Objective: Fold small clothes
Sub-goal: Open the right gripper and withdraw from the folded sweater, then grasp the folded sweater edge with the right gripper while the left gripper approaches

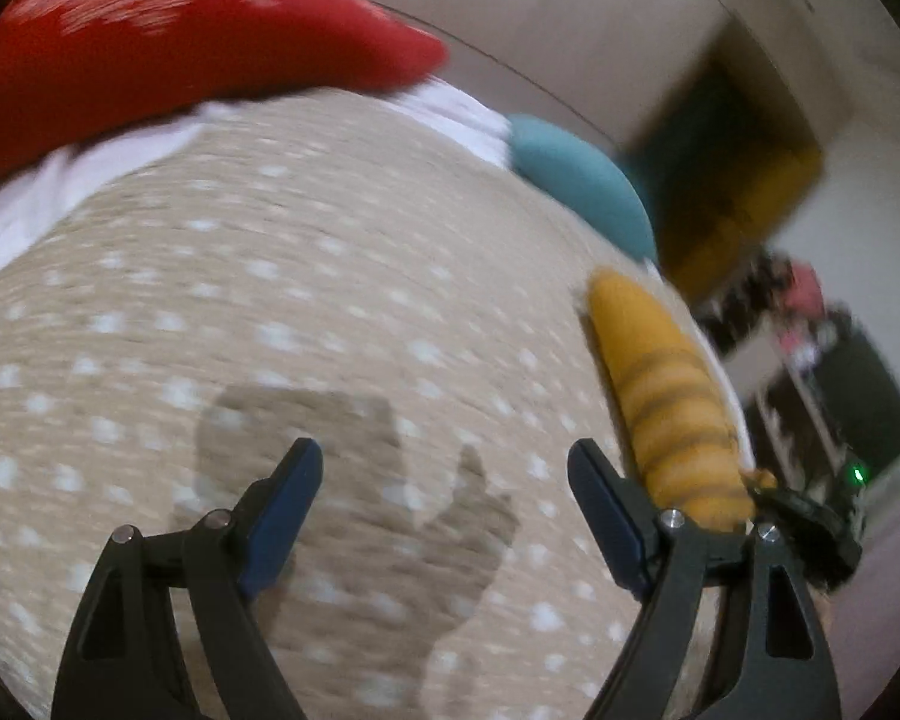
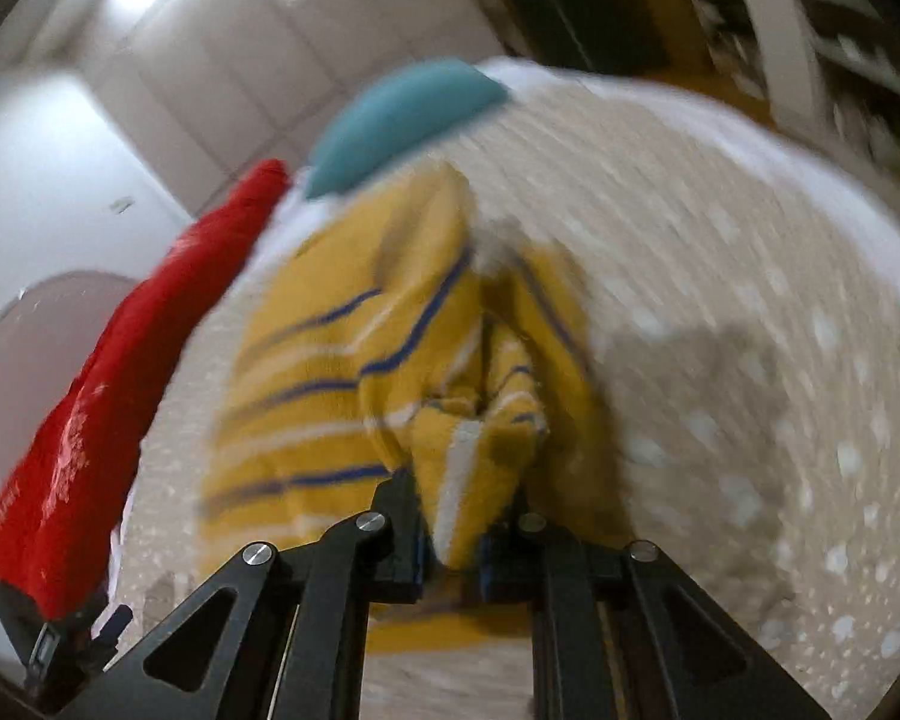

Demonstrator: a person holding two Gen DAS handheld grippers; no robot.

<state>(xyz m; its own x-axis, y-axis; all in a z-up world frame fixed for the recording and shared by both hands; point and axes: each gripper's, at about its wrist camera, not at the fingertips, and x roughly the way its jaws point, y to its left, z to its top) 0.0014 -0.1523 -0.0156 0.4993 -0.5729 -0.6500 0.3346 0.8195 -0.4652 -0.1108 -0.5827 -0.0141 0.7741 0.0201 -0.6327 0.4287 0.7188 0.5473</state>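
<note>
Currently, left wrist: left hand-held gripper (image 1: 444, 498) spread wide above dotted beige cover (image 1: 306, 312), gripping nothing; yellow striped garment (image 1: 666, 402) just right | right wrist: right hand-held gripper (image 2: 465, 531) clamped on bunched yellow striped garment (image 2: 354, 360); red cloth (image 2: 108, 396) left.
</note>
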